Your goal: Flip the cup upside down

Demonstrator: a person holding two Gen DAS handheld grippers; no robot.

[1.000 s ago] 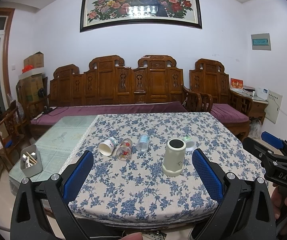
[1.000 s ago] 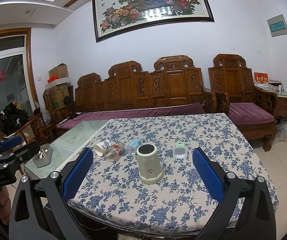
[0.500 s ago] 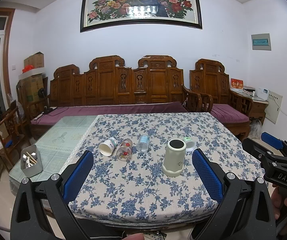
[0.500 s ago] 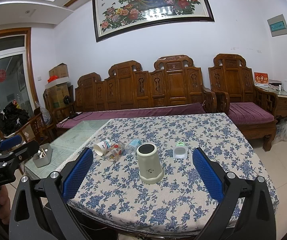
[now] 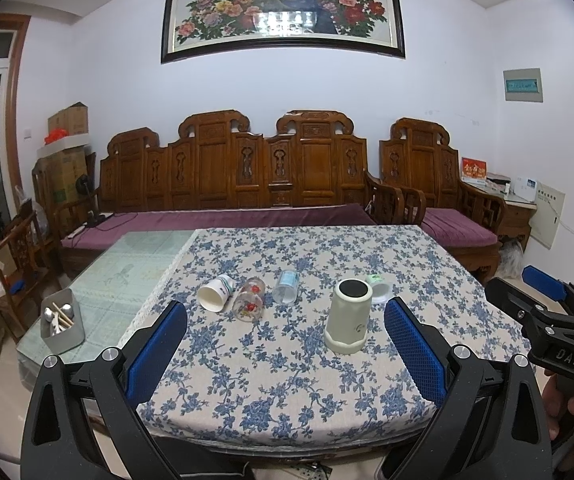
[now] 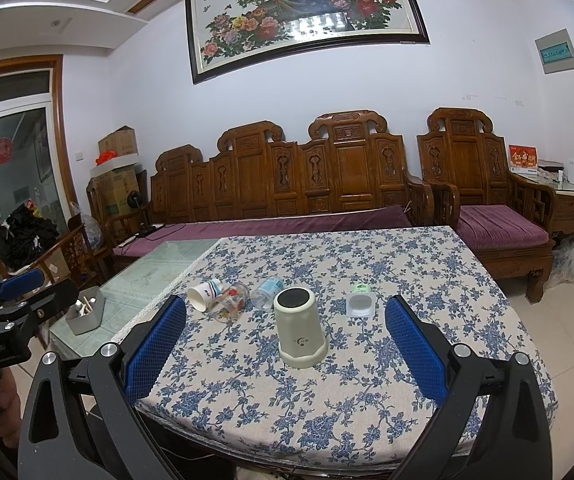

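Note:
A cream cup stands upside down on the blue-flowered tablecloth, dark base up. A white paper cup, a flower-printed glass and a clear plastic cup lie on their sides behind it. My left gripper is open and empty at the table's near edge. My right gripper is open and empty, also short of the table; it shows at the right of the left wrist view.
A small white yogurt-like tub sits right of the cream cup. A grey box of utensils stands on the glass table at left. A carved wooden sofa and armchair stand behind.

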